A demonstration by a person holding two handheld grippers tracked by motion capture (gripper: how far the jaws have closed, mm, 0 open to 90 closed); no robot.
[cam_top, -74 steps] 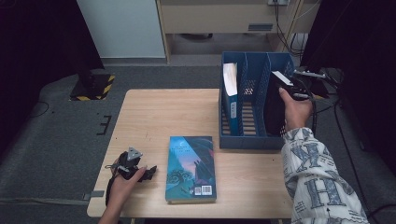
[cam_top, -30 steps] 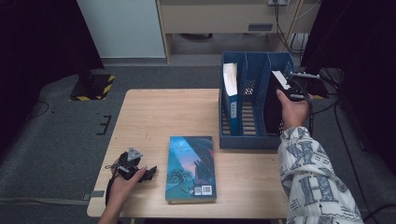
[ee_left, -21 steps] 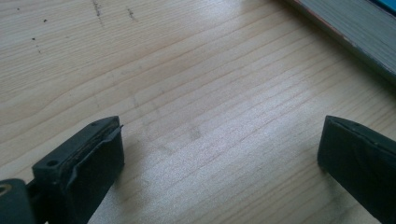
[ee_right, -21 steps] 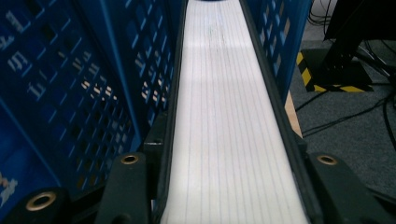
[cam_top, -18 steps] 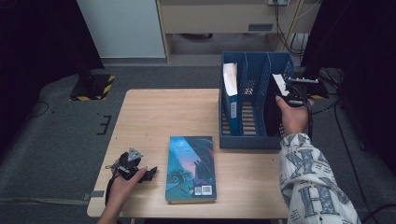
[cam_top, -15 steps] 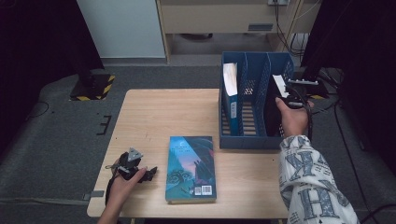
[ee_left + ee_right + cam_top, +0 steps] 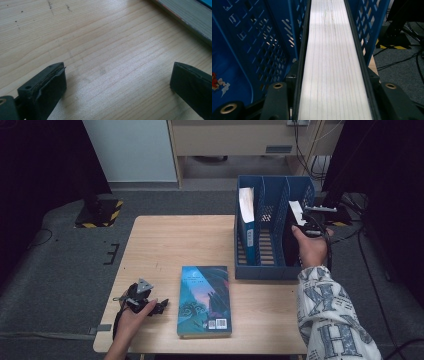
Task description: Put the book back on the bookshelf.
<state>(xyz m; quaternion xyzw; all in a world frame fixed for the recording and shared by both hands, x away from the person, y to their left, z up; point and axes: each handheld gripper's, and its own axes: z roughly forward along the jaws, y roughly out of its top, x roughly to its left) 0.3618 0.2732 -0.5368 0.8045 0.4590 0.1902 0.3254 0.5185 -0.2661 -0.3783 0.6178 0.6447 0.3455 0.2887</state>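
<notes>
The right gripper (image 7: pixel 306 220) has a thick black-covered book (image 7: pixel 334 62) between its jaws. The book stands on edge in the right slot of the blue plastic file rack (image 7: pixel 260 265). The jaws have just been opening a little, and I cannot tell if they press. The left gripper (image 7: pixel 117 85) is wide open over the wooden table (image 7: pixel 100 37), holding nothing. A flat blue picture book (image 7: pixel 205 300) lies just beside it.

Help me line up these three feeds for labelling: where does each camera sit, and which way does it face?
High view: above the person's side, looking forward and down on the table; both forearms, left gripper, right gripper.
Left gripper view: on the left gripper, facing tabletop; jaws apart.
Right gripper view: on the right gripper, along a dark book between its jaws.
Shared: dark book, blue file rack, blue file rack, teal book, teal book.
</notes>
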